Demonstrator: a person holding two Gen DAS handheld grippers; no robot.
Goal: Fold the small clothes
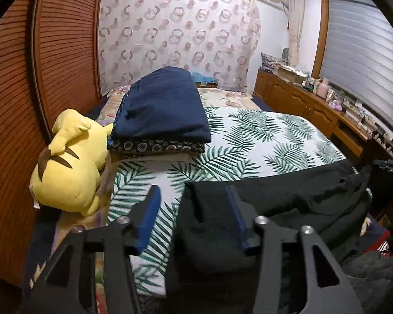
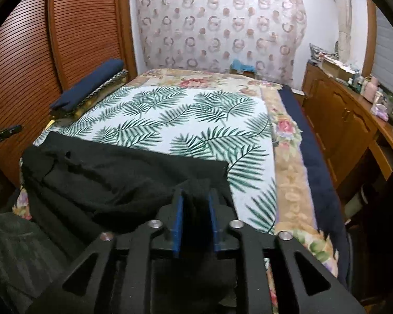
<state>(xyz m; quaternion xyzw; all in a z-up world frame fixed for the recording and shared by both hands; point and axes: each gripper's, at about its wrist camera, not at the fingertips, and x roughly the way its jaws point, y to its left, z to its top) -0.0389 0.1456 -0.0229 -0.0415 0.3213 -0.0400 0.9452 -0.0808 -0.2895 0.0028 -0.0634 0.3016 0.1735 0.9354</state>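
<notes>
A black garment [image 1: 288, 198] lies spread across the near part of a leaf-print sheet [image 1: 262, 136] on the bed. My left gripper [image 1: 194, 196] is open; its jaws stand wide apart over the garment's left edge, one finger over the sheet, the other over the black cloth. In the right wrist view the same black garment [image 2: 112, 172] lies to the left and in front. My right gripper [image 2: 195, 196] is narrowly closed with a fold of the black cloth between its blue pads [image 2: 178, 225].
A stack of folded dark blue clothes [image 1: 162, 110] sits at the bed's left, also in the right wrist view [image 2: 89, 86]. A yellow plush toy [image 1: 70, 162] lies beside a wooden louvred door [image 1: 26, 91]. A wooden cabinet [image 2: 348, 120] runs along the right side.
</notes>
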